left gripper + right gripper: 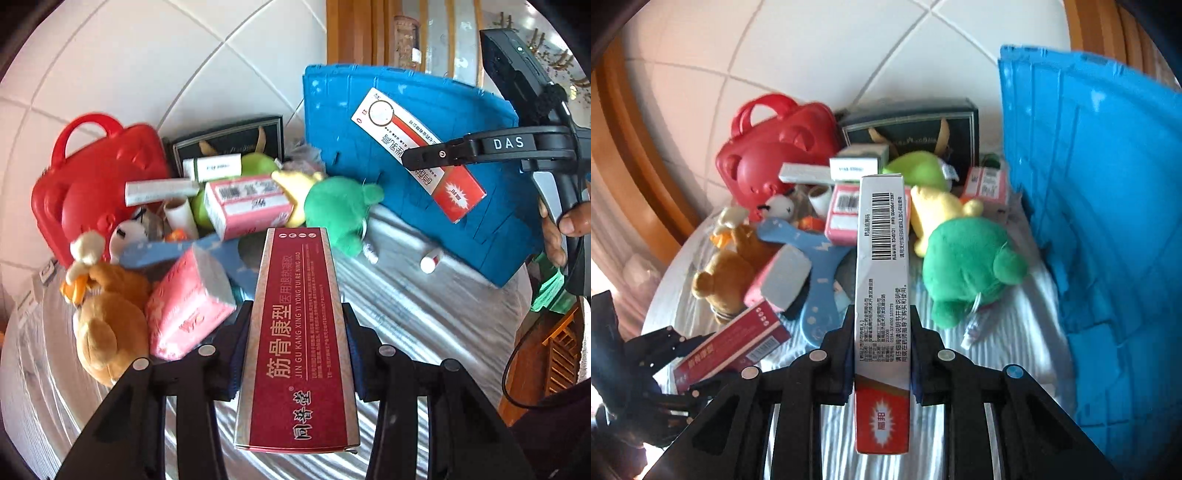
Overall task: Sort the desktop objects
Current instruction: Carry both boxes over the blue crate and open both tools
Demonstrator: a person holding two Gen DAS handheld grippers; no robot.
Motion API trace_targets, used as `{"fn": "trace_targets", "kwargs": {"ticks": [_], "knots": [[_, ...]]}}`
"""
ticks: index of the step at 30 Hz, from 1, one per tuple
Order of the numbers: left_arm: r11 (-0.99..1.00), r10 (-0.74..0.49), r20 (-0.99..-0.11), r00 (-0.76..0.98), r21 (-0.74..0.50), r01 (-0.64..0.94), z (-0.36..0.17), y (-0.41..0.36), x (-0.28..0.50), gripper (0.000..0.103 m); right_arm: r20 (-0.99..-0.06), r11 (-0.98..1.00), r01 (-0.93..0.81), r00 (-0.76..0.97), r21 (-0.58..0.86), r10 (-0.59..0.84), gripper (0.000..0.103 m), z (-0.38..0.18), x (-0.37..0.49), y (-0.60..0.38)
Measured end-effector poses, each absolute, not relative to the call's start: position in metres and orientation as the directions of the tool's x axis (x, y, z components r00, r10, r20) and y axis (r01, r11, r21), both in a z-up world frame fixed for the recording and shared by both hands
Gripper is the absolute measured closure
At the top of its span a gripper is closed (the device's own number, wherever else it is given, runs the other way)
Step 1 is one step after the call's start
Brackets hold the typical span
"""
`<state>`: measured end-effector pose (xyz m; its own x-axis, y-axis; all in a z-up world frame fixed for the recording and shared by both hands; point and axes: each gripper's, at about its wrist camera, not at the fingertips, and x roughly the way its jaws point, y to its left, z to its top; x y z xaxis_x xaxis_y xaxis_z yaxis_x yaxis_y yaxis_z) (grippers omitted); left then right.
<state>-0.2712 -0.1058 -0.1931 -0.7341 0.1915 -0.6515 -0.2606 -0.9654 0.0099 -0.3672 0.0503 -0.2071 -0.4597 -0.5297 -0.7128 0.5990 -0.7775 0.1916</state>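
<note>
Two grippers loaded: left gripper [297, 339] clamps a long dark-red medicine carton [297, 343], right gripper [882, 349] clamps a white-and-red barcoded carton [882, 295]. Open striped white tablecloth [1015, 350] at 5 o'clock; tall blue plastic crate [1108, 221] walls 3 o'clock, toy clutter at 12, tiled wall [812, 55] behind.

Blue crate [1100, 236] cut off rightward.

White tiled wall [147, 74] stood behind the counter [424, 314], wooden frame [354, 29] off beside it.
</note>
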Motion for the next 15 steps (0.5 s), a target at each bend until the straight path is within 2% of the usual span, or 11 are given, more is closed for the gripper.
{"fn": "trace_targets", "kwargs": {"ticks": [6,9,15], "knots": [[-0.925,0.302,-0.494,-0.815,0.053,-0.375,-0.112,-0.059,-0.284,0.060,-0.572,-0.822,0.552,-0.634,0.137,-0.521,0.080,-0.122,-0.319,0.086],[-0.907,0.353,-0.413,-0.840,0.069,-0.415,-0.070,-0.022,-0.294,0.060,-0.494,-0.848,0.506,-0.704,0.156,-0.510,0.080,-0.086,-0.299,0.125],[-0.866,0.439,-0.308,-0.844,0.103,-0.489,-0.003,0.067,-0.317,0.060,-0.367,-0.917,0.375,-0.841,0.133,-0.397,0.080,-0.033,-0.292,0.207]]}}
